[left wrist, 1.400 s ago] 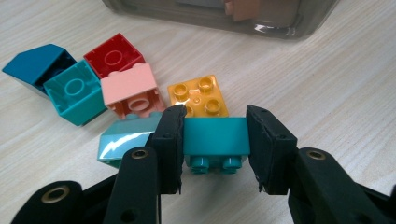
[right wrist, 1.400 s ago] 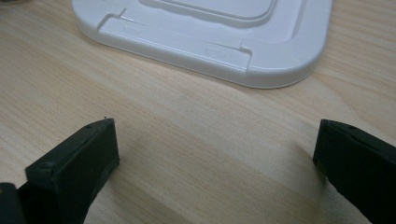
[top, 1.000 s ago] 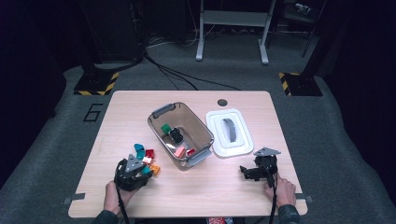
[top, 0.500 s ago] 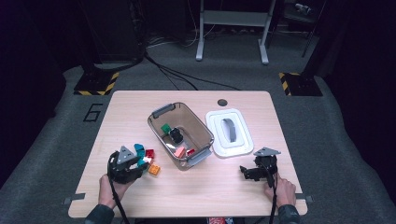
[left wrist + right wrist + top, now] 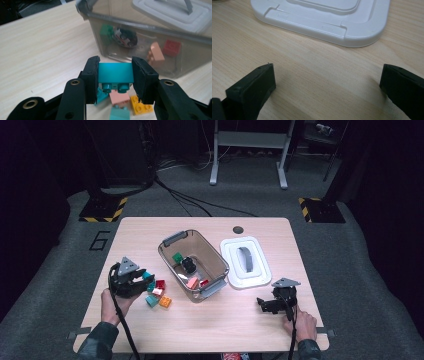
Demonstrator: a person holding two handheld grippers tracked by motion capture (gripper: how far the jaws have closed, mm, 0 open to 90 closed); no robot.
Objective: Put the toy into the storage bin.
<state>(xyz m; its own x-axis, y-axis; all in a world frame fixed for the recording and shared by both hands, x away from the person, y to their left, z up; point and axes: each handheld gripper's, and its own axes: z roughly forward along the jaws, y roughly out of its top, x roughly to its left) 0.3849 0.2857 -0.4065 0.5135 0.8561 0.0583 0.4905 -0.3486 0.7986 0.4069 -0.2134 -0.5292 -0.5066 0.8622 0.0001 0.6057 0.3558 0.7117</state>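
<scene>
gripping a teal brick [image 5: 115, 72] between its jaws, left gripper [image 5: 115, 75] hangs above the loose bricks [image 5: 159, 296] beside the clear bin [image 5: 194, 264]; right gripper [image 5: 327, 82] gapes wide, empty, near the white lid [image 5: 322, 17].

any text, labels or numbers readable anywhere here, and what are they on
"6", a dark numeral on the table near its far left corner.
No print shows on the clear bin, the white lid, the teal brick or the loose bricks.
</scene>
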